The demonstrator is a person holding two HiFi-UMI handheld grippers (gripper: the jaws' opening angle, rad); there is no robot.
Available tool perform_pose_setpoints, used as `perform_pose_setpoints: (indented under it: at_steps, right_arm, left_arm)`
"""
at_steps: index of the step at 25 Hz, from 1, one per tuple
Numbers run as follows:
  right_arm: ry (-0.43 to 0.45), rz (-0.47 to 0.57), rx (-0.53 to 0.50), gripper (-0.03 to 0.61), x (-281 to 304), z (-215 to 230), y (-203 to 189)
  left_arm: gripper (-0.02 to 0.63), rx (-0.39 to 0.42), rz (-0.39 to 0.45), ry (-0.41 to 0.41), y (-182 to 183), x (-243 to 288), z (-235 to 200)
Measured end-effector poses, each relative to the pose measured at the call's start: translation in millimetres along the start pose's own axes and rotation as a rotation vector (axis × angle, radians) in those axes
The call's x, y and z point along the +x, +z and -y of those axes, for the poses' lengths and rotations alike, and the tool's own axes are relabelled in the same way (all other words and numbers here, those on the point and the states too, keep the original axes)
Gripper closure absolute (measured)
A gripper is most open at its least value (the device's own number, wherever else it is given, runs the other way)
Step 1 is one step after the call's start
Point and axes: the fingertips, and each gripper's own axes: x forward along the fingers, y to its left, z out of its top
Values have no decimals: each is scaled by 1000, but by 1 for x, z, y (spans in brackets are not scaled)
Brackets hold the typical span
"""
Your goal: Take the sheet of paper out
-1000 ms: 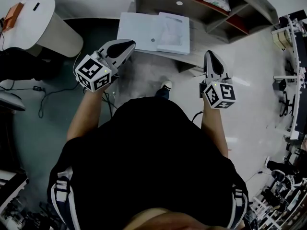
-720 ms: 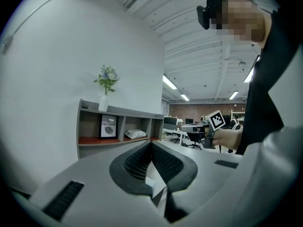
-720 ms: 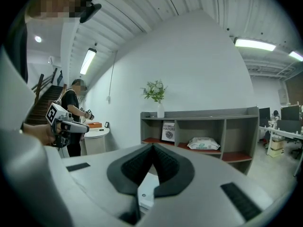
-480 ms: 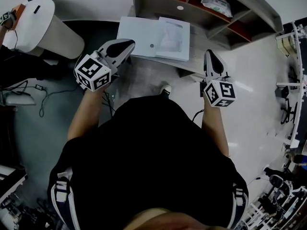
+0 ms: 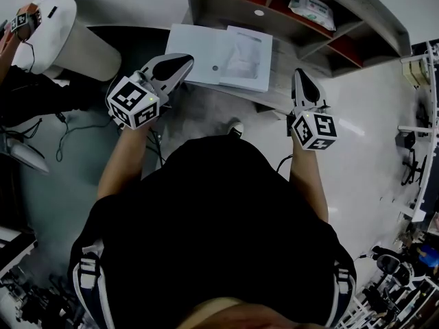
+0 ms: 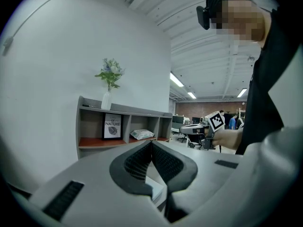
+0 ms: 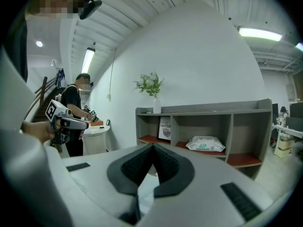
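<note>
A white folder (image 5: 199, 50) lies flat on the grey desk (image 5: 278, 93), and a clear sleeve with a sheet of paper (image 5: 247, 55) rests on its right half. My left gripper (image 5: 184, 62) hovers at the folder's near left corner, its jaws shut with nothing between them. My right gripper (image 5: 300, 75) is held right of the sleeve, over the desk's edge, also shut and empty. In the left gripper view the shut gripper (image 6: 151, 143) shows a white corner of the folder (image 6: 156, 192) beneath it. The right gripper view shows the right gripper (image 7: 152, 146) closed.
A grey shelf unit (image 5: 329, 29) stands behind the desk with a wipes pack (image 5: 310, 5), a framed print (image 6: 112, 126) and a vase of flowers (image 7: 155, 103). A round white table (image 5: 62, 36) stands at left, where another person (image 7: 75, 112) works.
Both grippers have stayed almost where they were, still shut. The head view has shifted a little, and the other person's hand has come in at the far left.
</note>
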Motion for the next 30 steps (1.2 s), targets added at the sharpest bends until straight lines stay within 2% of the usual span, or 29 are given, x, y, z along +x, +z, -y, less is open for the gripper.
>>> perform_pose_setpoints:
  at_steps: [15, 30]
  right_arm:
    - [37, -32, 11, 565, 39, 41, -7]
    - [110, -44, 9, 565, 82, 86, -4]
  left_arm:
    - [592, -21, -27, 24, -3, 46, -16]
    - [592, -43, -49, 79, 2, 98, -34]
